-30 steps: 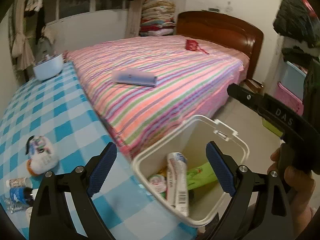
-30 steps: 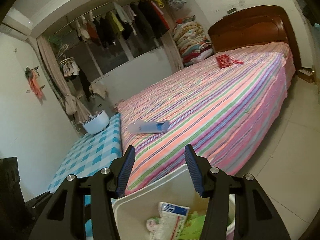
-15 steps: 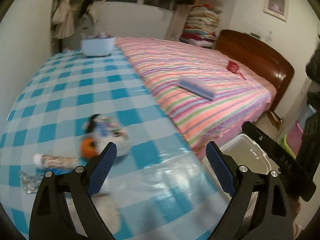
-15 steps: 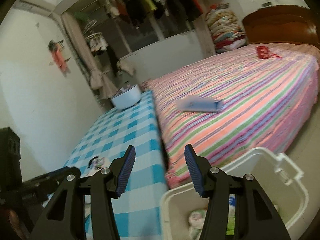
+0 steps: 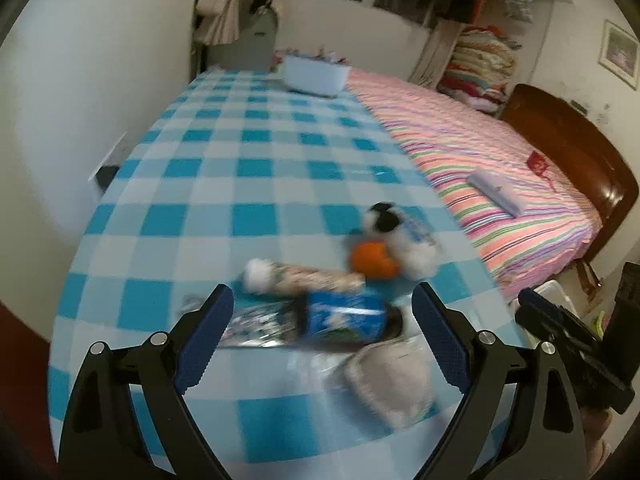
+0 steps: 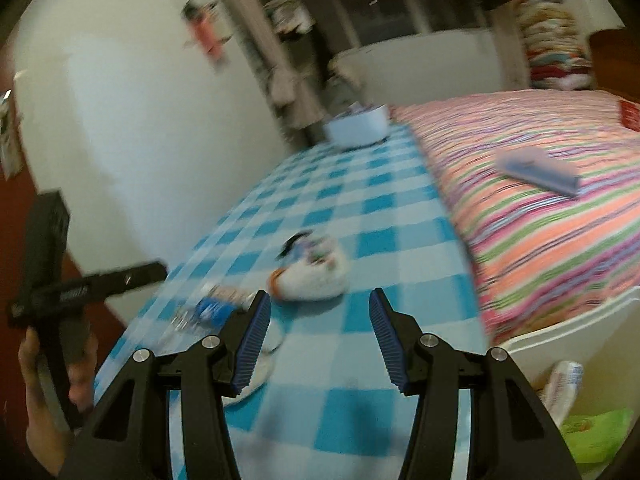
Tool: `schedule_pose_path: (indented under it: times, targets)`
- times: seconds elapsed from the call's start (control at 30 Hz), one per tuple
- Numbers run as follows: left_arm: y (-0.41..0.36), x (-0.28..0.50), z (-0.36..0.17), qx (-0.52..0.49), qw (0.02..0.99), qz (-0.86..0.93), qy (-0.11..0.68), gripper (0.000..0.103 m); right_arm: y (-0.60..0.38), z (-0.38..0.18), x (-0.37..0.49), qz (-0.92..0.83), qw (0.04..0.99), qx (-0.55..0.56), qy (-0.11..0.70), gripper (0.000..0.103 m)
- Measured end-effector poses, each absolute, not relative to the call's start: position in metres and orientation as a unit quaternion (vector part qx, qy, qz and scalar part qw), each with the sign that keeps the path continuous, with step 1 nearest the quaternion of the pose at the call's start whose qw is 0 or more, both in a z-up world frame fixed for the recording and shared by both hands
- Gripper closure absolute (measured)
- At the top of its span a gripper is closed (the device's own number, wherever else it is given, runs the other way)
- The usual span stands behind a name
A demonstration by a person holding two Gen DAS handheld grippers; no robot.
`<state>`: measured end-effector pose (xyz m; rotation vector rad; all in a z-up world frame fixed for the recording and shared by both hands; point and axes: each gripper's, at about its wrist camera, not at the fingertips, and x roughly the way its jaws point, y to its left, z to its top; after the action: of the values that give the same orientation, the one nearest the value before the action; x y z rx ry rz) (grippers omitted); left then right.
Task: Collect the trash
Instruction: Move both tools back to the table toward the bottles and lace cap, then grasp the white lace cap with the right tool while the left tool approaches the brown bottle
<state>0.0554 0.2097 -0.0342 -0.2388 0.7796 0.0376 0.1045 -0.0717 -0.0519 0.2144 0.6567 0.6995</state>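
While both views stay smeared by motion blur, left tool (image 5: 322,338) spread wide, nothing between its blue pads, hanging over trash on the worktop (image 5: 256,168). Right tool (image 6: 320,332) likewise spread, narrower, nothing pinched, over bare checked cloth.

Nearest on the blue-and-white checked cloth: pale crumpled wrapper (image 5: 390,380), close under the left tool's right finger. Just beyond it, blue-labelled bottle (image 5: 344,318) lying on its side, touching or overlapping a silvery foil packet (image 5: 248,326) at its left. Next back, long tube-shaped pack with a white end (image 5: 300,278), lying crosswise. Behind that, white bag with an orange patch and a black top (image 5: 394,246), alone near the worktop's right edge. Contents of all of these too blurred to read.

At lower right, beside the worktop: white bin (image 6: 568,344), below the bed's edge, holding a white printed packet (image 6: 562,386) and a green wrapper (image 6: 596,432).

Mid-distance, right: bed with pink striped sheet (image 5: 492,168) butted against the worktop; flat pale-blue box (image 5: 496,192) and small red item (image 5: 536,162) lying on it, well apart from the trash. Dark wooden headboard (image 5: 576,160) beyond.

Far end of worktop: pale-blue tub (image 5: 314,74). Behind it, low white wall, hanging clothes, stack of folded bedding (image 5: 482,72). Plain white wall at left; framed picture (image 5: 620,54) high at right.
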Motion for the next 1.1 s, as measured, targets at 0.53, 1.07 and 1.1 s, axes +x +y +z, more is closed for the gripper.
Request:
schedule_pose_path:
  times: [0.53, 1.07, 1.1]
  targets:
    - [0.251, 0.044, -0.065, -0.125, 0.893, 0.053, 0.429, 0.014, 0.028, -0.079, 0.076, 0.399, 0.832, -0.011, 0.385, 0.053]
    - [0.224, 0.061, -0.063, -0.100, 0.896, -0.001, 0.432, 0.014, 0.027, -0.096, 0.098, 0.369, 0.826, 0.009, 0.426, 0.057]
    - [0.221, 0.063, -0.062, -0.089, 0.898, -0.010, 0.431, 0.014, 0.023, -0.095, 0.099, 0.369, 0.826, 0.012, 0.425, 0.057]
